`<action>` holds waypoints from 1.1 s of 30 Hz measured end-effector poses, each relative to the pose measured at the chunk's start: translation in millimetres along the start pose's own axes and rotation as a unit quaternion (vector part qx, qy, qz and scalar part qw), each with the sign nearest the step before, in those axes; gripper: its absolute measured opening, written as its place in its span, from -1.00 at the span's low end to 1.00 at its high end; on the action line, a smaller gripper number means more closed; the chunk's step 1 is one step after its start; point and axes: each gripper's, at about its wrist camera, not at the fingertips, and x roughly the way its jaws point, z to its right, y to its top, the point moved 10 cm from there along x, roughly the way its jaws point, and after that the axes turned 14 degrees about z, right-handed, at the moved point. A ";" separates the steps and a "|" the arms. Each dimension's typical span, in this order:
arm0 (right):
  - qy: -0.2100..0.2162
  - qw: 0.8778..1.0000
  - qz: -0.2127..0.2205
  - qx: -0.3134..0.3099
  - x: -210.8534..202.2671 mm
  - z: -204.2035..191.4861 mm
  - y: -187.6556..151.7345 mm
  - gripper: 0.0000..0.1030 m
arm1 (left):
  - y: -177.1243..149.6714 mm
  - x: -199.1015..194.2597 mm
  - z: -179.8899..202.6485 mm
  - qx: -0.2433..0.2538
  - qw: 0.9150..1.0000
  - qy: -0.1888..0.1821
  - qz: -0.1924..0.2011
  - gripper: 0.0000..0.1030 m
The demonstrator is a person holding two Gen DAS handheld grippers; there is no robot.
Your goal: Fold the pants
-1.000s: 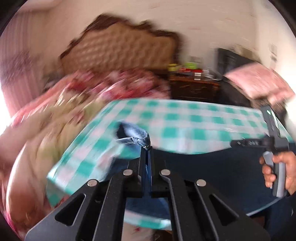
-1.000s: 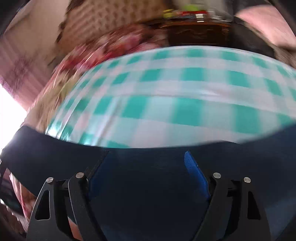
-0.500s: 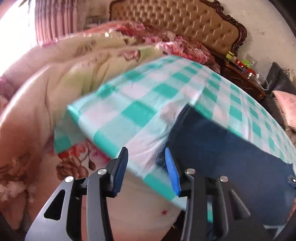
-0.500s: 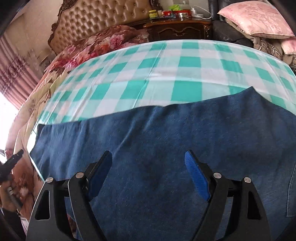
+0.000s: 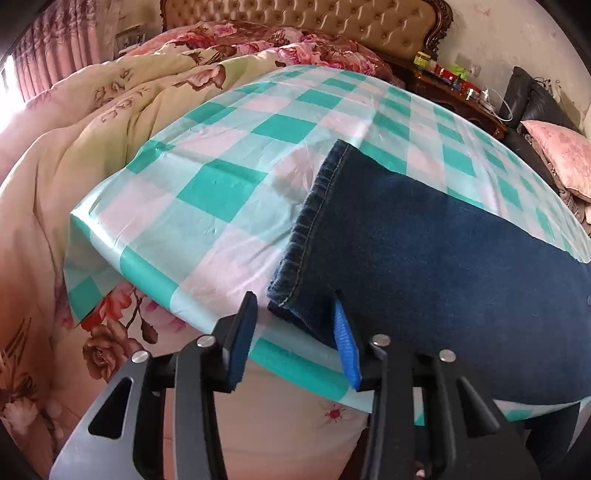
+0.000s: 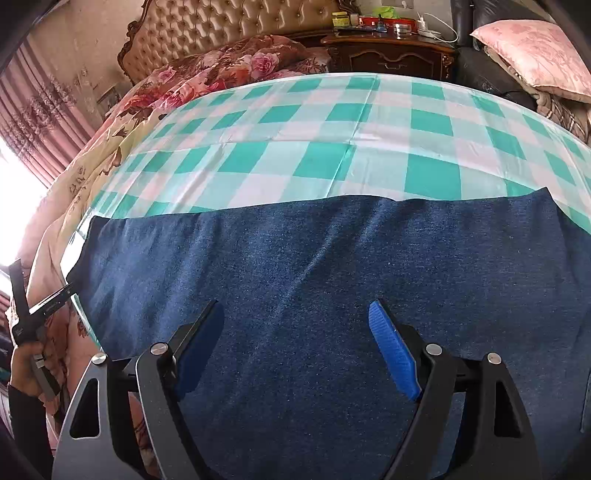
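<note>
Dark blue jeans (image 5: 443, 258) lie flat on a table covered with a green-and-white checked cloth (image 5: 221, 184). The stitched leg hem (image 5: 317, 221) faces left. My left gripper (image 5: 293, 332) sits at the table's near edge with the hem's near corner between its jaws. They are closing, and the blue pads (image 5: 345, 347) do not press the denim. In the right wrist view the jeans (image 6: 332, 277) fill the foreground. My right gripper (image 6: 295, 350) hovers open just above them with nothing gripped. A hand (image 6: 26, 362) holds the left gripper at the far left.
A bed with a floral quilt (image 5: 92, 147) lies left of the table, against a tufted headboard (image 6: 221, 33). Behind the table stands a dark nightstand (image 6: 391, 55) with bottles on it. A pink pillow (image 6: 535, 48) rests on a dark sofa at the right.
My left gripper, shut on raised denim a second ago, let go, dropped to the table's near edge and now narrows around the hem corner. The jeans lie flat. The right gripper stayed open.
</note>
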 end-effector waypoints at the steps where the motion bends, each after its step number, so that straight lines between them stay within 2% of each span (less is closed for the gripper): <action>1: 0.002 1.000 0.000 0.001 -0.3 -0.6 -0.1 0.53 | 0.3 0.0 4.9 0.003 1.000 -0.007 -0.006 -0.61; 4: 0.012 1.000 0.003 0.004 -5.6 -4.2 1.6 0.53 | 5.7 -1.1 9.8 0.014 1.000 0.007 -0.013 -0.67; 6: 0.021 1.000 0.010 0.007 -13.6 -3.4 5.6 0.53 | 16.6 -10.4 14.0 0.017 1.000 0.022 -0.004 -0.68; 8: 0.023 0.999 0.020 0.011 -22.6 1.6 12.0 0.53 | 37.8 -37.3 37.6 0.074 0.995 0.050 0.034 -0.68; 10: 0.020 0.999 0.034 0.028 -34.4 14.5 19.7 0.53 | 55.7 -67.0 74.0 0.152 0.983 0.081 0.071 -0.68; 11: 0.016 0.998 0.040 0.037 -38.9 22.2 23.2 0.53 | 66.2 -91.3 111.9 0.221 0.964 0.100 0.105 -0.68; 12: 0.011 0.998 0.047 0.048 -43.9 31.2 26.8 0.53 | 69.8 -109.0 144.3 0.269 0.948 0.108 0.130 -0.68; 15: -0.015 0.993 0.074 0.096 -63.7 75.2 37.6 0.53 | 59.2 -148.1 241.5 0.379 0.899 0.103 0.195 -0.68; 16: -0.022 0.991 0.079 0.109 -68.4 87.5 39.7 0.53 | 47.8 -155.6 272.8 0.409 0.882 0.096 0.212 -0.67; 17: -0.028 0.988 0.085 0.122 -73.2 100.8 41.4 0.53 | 25.7 -161.3 313.4 0.444 0.862 0.084 0.231 -0.67; 18: -0.037 0.986 0.088 0.137 -78.8 117.0 41.4 0.53 | 5.0 -162.0 341.0 0.466 0.849 0.068 0.239 -0.66; 19: -0.042 0.984 0.088 0.146 -82.6 128.4 39.8 0.53 | -22.3 -160.4 370.0 0.482 0.841 0.042 0.242 -0.62; 21: -0.043 0.983 0.084 0.159 -87.2 143.4 33.6 0.53 | -74.3 -150.5 409.3 0.498 0.836 -0.001 0.230 -0.38; 22: -0.040 0.983 0.079 0.161 -88.4 147.6 29.3 0.53 | -95.8 -146.3 420.4 0.505 0.835 -0.021 0.218 -0.12; 23: -0.039 0.983 0.076 0.162 -88.7 149.8 26.2 0.53 | -116.6 -144.7 428.1 0.502 0.839 -0.038 0.208 -0.06; 25: -0.027 0.983 0.066 0.170 -88.5 153.8 17.9 0.53 | -132.4 -146.1 425.1 0.476 0.855 -0.048 0.199 -0.03; 26: -0.013 0.982 0.058 0.181 -85.7 153.7 14.5 0.53 | -133.3 -146.1 416.2 0.457 0.867 -0.044 0.195 -0.03; 29: 0.033 0.977 0.033 0.210 -74.1 139.9 7.3 0.53 | -122.7 -141.7 390.9 0.419 0.887 -0.022 0.192 -0.04; 31: 0.075 0.971 0.015 0.227 -66.0 122.9 5.8 0.53 | -122.4 -138.2 389.2 0.429 0.883 -0.027 0.188 -0.04; 33: 0.099 0.968 0.001 0.229 -60.8 104.1 4.8 0.53 | -124.9 -141.3 390.5 0.448 0.871 -0.042 0.196 -0.04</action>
